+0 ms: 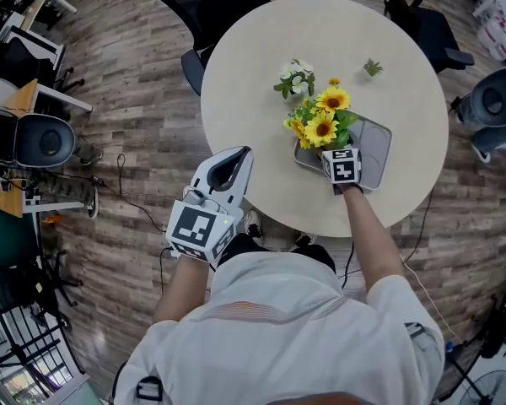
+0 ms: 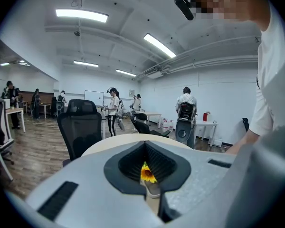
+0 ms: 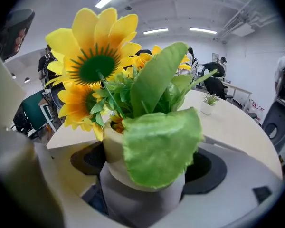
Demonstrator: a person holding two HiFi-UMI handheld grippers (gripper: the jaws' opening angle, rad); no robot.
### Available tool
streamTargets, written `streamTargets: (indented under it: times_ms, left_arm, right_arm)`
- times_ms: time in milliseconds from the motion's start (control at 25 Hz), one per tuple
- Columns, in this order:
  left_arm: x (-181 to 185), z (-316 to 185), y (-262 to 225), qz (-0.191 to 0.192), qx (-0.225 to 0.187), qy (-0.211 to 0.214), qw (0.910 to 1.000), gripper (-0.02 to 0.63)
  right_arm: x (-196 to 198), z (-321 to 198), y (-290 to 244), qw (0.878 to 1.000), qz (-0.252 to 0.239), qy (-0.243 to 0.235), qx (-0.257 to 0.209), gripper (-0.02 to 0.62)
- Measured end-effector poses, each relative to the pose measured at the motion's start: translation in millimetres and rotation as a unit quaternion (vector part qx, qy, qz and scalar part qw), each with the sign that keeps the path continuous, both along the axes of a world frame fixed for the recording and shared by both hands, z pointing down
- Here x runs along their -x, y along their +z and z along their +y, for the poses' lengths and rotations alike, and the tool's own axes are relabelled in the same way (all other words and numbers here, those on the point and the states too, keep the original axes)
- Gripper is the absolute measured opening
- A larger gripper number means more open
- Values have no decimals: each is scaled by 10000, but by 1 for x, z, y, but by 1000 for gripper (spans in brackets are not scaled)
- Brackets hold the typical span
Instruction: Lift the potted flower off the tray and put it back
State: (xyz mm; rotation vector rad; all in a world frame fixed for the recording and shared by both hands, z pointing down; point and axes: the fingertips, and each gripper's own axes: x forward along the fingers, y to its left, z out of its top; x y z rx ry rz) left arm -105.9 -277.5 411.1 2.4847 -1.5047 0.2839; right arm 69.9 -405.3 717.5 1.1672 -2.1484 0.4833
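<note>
Head view: the potted flower (image 1: 320,123), a bunch of yellow sunflowers, is over the left end of the grey tray (image 1: 373,146) on the round desk (image 1: 253,99); whether the pot rests on the tray or hangs just above it cannot be told here; the right claw (image 1: 333,152) reaches in at the near edge of the tray, its marker cube just beside the blooms; the left claw (image 1: 240,157) is held well to the left of the tray, off the desk's edge; a white-flowered pot (image 1: 295,78) stands beyond the tray to the left, a small green plant (image 1: 372,67) beyond it and well apart.

Left gripper view: the left claw's jaws are pressed together with nothing gripped; a distant sunflower shows through the slit between them; a black chair (image 2: 80,127) stands past the desk.

Right gripper view: the right claw pinches the pale pot of the potted flower, one jaw at each side of it; a big green leaf droops over the pot's front; the small green plant sits farther back on the desk.
</note>
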Motion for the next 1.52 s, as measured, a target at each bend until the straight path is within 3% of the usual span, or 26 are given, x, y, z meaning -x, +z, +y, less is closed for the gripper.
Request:
streamTargets:
  times_ms: [320, 880, 1240, 1520]
  left_arm:
    - [1, 4, 1, 21, 17, 19, 10000, 5]
    - [6, 18, -4, 102, -53, 53, 9999, 5]
    - [-21, 25, -18, 303, -282, 404, 9983, 5]
    - [-41, 34, -32, 455, -448, 783, 9949, 5]
  right_arm:
    - [-3, 6, 15, 9994, 178, 75, 277, 488]
    - [-13, 27, 10, 9987, 4, 340, 375, 488]
    - [-38, 86, -55, 9979, -422, 480, 122, 486]
    - [-48, 117, -163, 9922, -849, 498, -763, 483]
